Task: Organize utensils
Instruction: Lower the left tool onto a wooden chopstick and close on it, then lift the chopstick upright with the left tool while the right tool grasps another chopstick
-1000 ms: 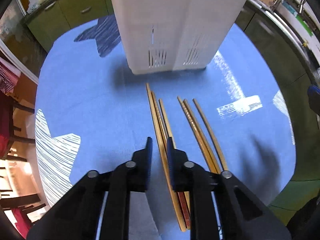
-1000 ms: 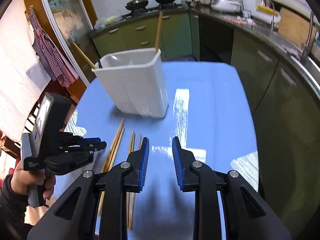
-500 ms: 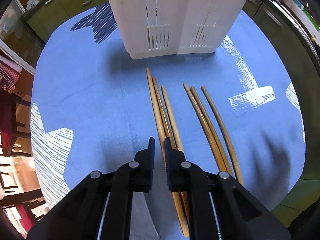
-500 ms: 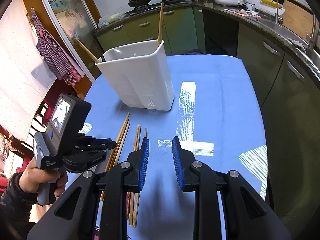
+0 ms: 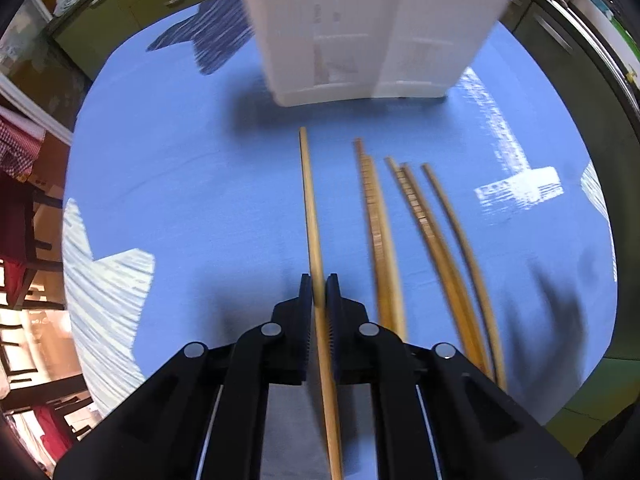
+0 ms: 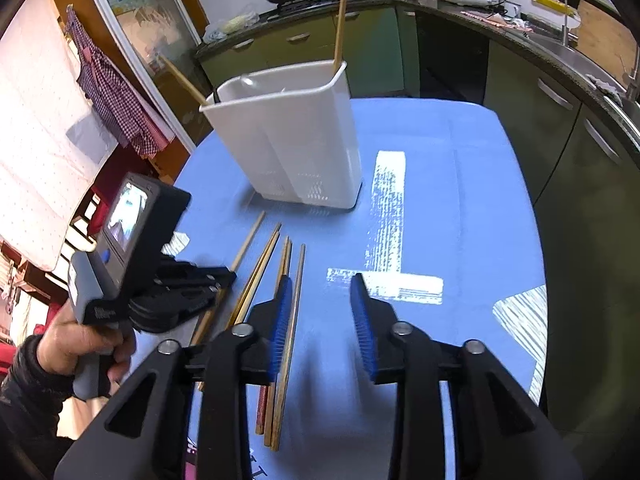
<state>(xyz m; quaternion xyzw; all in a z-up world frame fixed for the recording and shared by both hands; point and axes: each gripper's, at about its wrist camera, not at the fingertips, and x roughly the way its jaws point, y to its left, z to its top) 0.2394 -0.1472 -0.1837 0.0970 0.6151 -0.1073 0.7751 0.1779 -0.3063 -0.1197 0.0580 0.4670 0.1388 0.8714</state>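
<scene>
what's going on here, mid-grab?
A person holds a gripper in each hand over a blue tablecloth, sorting wooden chopsticks into a white utensil holder. The left gripper is shut on one chopstick, pulled apart from the loose chopsticks on the cloth. The right gripper holds nothing, its jaws opening. Two chopsticks already stand in the holder.

Left tool points steeply down, its jaws pinched on one chopstick — a hand grips its handle. Right tool, beside that chopstick, tilts down too — jaws opening, nothing between.
</scene>
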